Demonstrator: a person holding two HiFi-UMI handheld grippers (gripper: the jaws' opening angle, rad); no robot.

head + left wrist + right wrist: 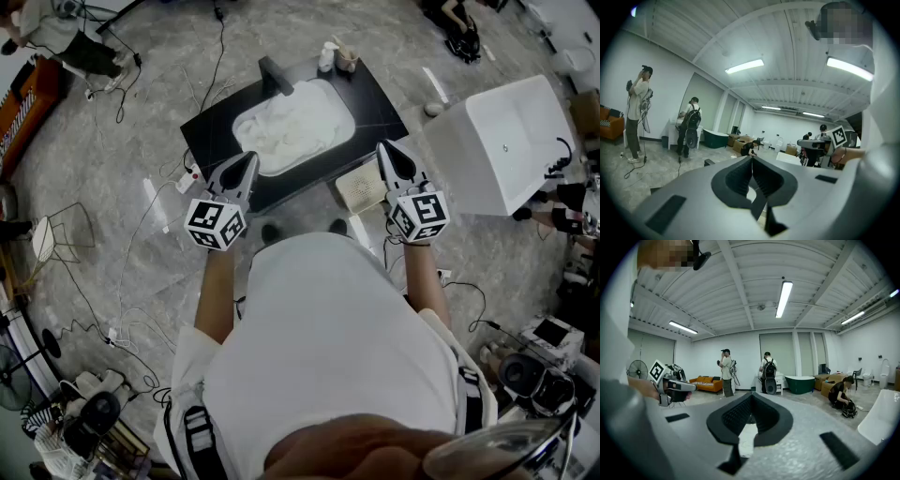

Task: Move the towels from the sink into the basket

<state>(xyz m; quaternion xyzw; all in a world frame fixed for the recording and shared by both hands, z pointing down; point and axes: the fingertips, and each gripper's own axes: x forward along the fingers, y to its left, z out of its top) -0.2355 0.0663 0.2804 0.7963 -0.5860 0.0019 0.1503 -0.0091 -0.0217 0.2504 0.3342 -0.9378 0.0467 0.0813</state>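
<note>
Task not yet begun: towels (281, 133) are seen piled in the sink (334, 107) at upper centre, none in the basket (361, 187), while left gripper (247, 167) and right gripper (390, 156) are held clenched, empty.

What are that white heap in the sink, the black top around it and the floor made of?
The towels look like soft white cloth, lying in rumpled folds. The counter seems smooth black stone or laminate, faintly glossy. The floor looks like grey marble or marble-look tile, with pale veins.
</note>
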